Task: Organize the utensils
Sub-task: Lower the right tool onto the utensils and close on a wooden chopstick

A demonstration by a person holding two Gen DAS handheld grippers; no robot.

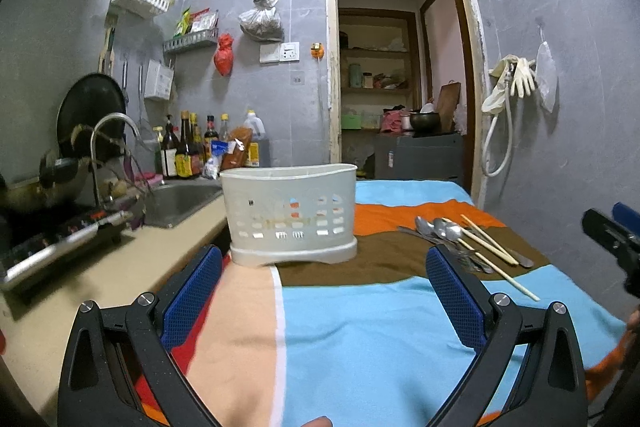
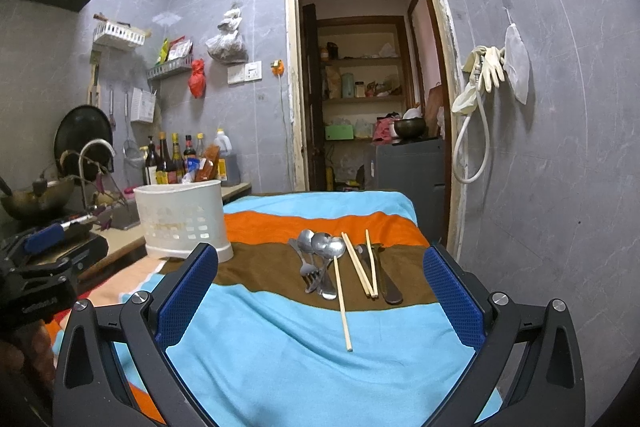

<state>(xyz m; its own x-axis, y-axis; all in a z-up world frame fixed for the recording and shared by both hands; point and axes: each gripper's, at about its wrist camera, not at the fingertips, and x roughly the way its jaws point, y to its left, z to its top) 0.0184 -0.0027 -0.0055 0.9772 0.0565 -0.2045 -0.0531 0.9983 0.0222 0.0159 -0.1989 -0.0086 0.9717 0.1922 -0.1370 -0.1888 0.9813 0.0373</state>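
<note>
At the far left a cooker with a wok [image 2: 38, 201] is seen, then a sink [image 1: 180, 203] with a curved tap [image 1: 114, 131] set into a pale counter [image 1: 132, 267]. Sauce bottles [image 2: 172, 161] are lined up against the grey tiled wall. A white perforated utensil holder [image 1: 290, 215] is stood upright on a striped blanket [image 1: 380, 323] of blue, orange and brown, near the counter edge. The left gripper [image 1: 326, 291] is held wide open and empty above the blanket, facing the holder. Right of the holder, on the brown stripe, spoons [image 2: 322, 247], a fork [image 2: 306, 267], chopsticks [image 2: 362, 267] and a dark-handled knife [image 2: 386, 279] are laid together; one chopstick [image 2: 343, 301] is stretched onto the blue stripe. The right gripper [image 2: 320, 293] is likewise spread wide with nothing gripped, facing the utensils. An open doorway [image 2: 360, 67] with shelves is seen behind, and rubber gloves [image 2: 490, 67] are hung on the right wall.
</note>
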